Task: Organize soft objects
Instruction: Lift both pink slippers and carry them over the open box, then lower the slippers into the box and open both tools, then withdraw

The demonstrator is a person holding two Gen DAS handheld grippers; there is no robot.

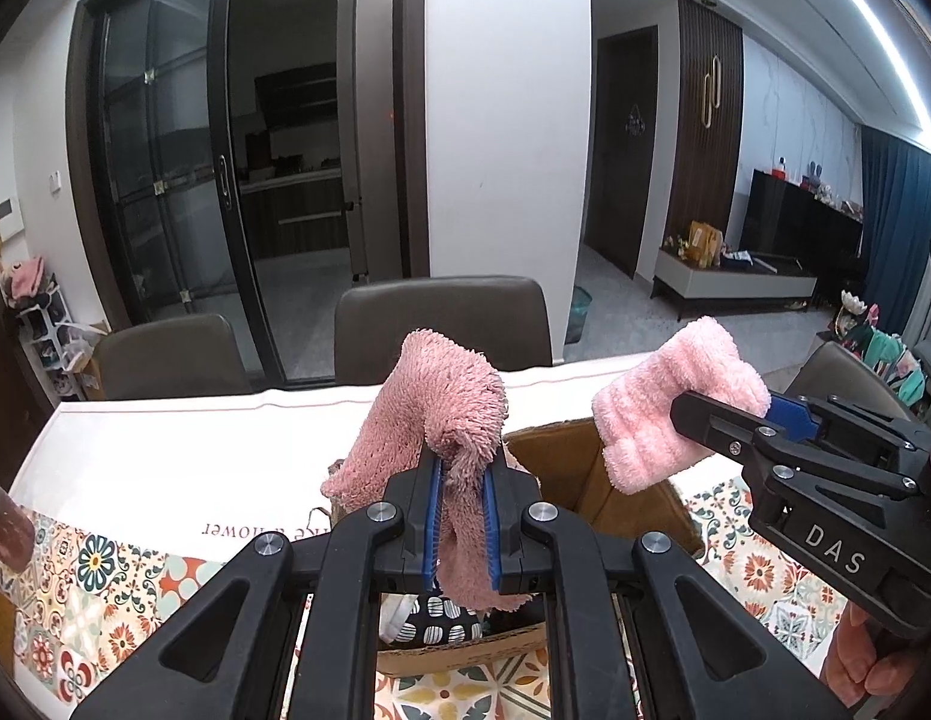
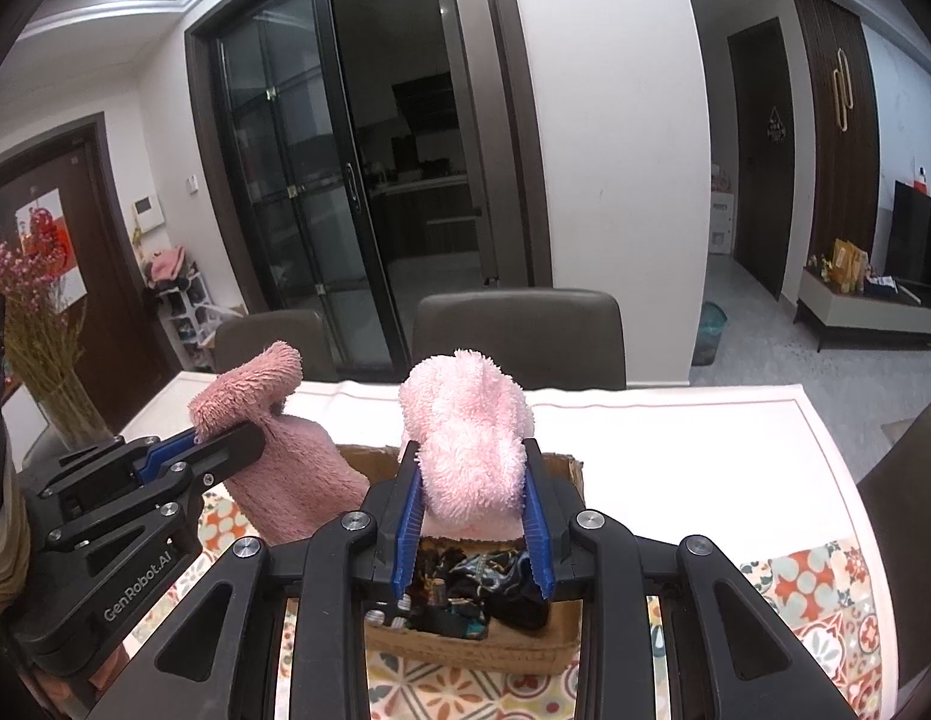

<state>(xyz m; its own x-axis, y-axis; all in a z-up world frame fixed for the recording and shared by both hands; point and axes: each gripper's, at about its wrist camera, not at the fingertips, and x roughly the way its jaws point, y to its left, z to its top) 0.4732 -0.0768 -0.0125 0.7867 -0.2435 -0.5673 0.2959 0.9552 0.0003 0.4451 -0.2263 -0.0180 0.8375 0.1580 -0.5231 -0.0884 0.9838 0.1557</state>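
The left gripper (image 1: pixel 462 474) has its jaws clamped on a dusty-pink towel (image 1: pixel 432 414), the right gripper (image 2: pixel 472 474) on a paler fluffy cloth (image 2: pixel 465 438). Both hang just above the open cardboard box (image 2: pixel 561 468) on the tabletop (image 2: pixel 675 438), seemingly already holding dark fabrics.

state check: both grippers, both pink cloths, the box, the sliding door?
left gripper: shut on dusty-pink towel
right gripper: shut on light pink towel
dusty-pink towel: held aloft, draping
light pink towel: bunched, held over box
cardboard box: open, dark fabrics inside
sliding glass door: partly open
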